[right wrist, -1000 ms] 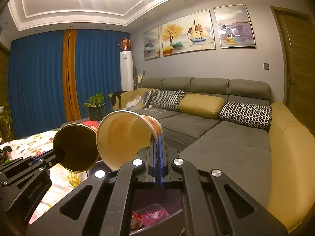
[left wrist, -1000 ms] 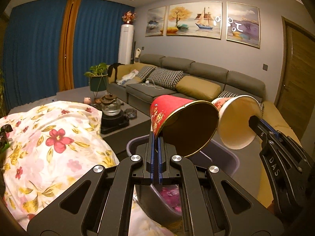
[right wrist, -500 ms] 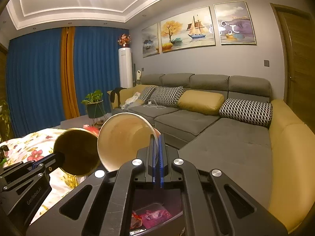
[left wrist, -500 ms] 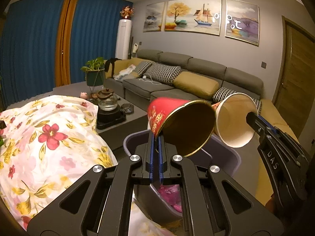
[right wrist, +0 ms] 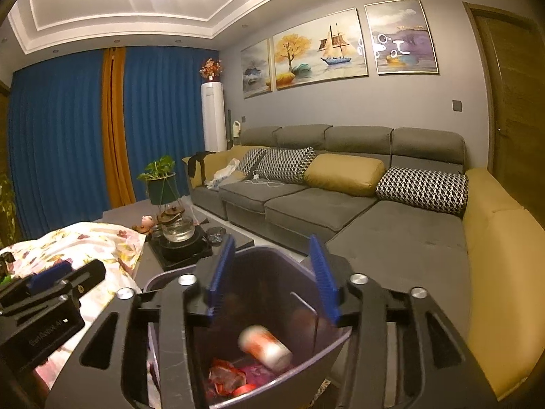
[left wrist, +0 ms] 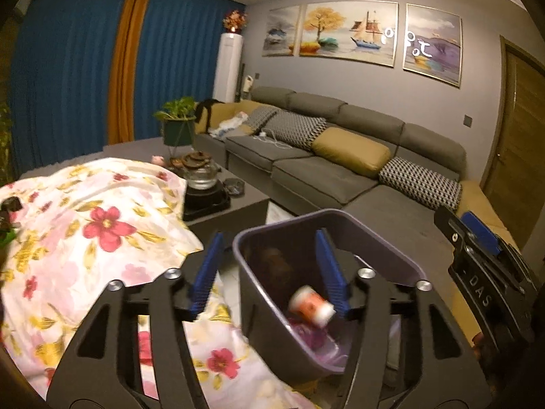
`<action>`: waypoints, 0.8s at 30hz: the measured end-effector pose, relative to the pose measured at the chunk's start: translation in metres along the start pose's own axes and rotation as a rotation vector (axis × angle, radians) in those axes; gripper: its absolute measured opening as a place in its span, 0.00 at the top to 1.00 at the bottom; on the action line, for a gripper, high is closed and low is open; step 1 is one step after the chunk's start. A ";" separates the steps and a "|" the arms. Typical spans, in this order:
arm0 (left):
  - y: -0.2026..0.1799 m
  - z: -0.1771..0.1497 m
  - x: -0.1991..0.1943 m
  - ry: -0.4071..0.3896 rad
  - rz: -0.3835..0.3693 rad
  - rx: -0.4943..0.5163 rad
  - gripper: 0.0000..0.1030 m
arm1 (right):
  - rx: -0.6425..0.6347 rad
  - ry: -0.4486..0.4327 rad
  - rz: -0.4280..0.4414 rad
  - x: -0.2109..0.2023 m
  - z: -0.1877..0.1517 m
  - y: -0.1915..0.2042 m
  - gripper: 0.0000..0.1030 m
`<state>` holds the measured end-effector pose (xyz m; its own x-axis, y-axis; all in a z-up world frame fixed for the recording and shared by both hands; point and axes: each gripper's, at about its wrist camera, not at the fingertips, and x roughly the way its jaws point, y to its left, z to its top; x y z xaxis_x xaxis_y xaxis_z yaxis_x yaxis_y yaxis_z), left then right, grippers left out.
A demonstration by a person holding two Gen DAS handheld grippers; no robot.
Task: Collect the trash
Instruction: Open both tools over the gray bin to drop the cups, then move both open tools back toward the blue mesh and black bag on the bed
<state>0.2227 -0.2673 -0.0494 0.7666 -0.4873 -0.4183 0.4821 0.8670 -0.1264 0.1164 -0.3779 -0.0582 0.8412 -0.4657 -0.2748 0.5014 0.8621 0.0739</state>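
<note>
A dark purple trash bin (left wrist: 327,216) stands on the floor below both grippers; it also shows in the right wrist view (right wrist: 160,277). A white and red paper cup (left wrist: 311,306) is blurred inside the bin, also seen in the right wrist view (right wrist: 265,344). A dark cup shape (left wrist: 276,266) lies deeper in the bin. Pink and red wrappers (right wrist: 228,378) lie at the bottom. My left gripper (left wrist: 269,269) is open and empty above the bin's left rim. My right gripper (right wrist: 272,276) is open and empty above the bin.
A floral cloth (left wrist: 85,225) covers the table to the left. A glass teapot on a black tray (left wrist: 201,177) sits on the coffee table. A grey and yellow corner sofa (right wrist: 391,221) runs behind and to the right.
Both grippers opened and let go of their cups. The red cup and the white cup dropped into the bin. Both grippers tilted down toward the bin.
</note>
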 end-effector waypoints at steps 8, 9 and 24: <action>0.008 -0.008 -0.031 -0.013 0.116 0.016 0.24 | 0.002 0.061 0.034 -0.018 -0.017 0.007 0.33; 0.009 -0.009 -0.035 -0.012 0.125 0.020 0.23 | 0.001 0.069 0.038 -0.021 -0.018 0.008 0.33; 0.033 -0.031 -0.113 -0.055 0.230 0.014 0.14 | -0.018 0.084 0.076 -0.076 -0.028 0.028 0.24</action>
<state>0.1387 -0.1804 -0.0344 0.8786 -0.2825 -0.3852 0.2977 0.9544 -0.0208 0.0602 -0.3129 -0.0622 0.8566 -0.3808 -0.3482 0.4322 0.8981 0.0810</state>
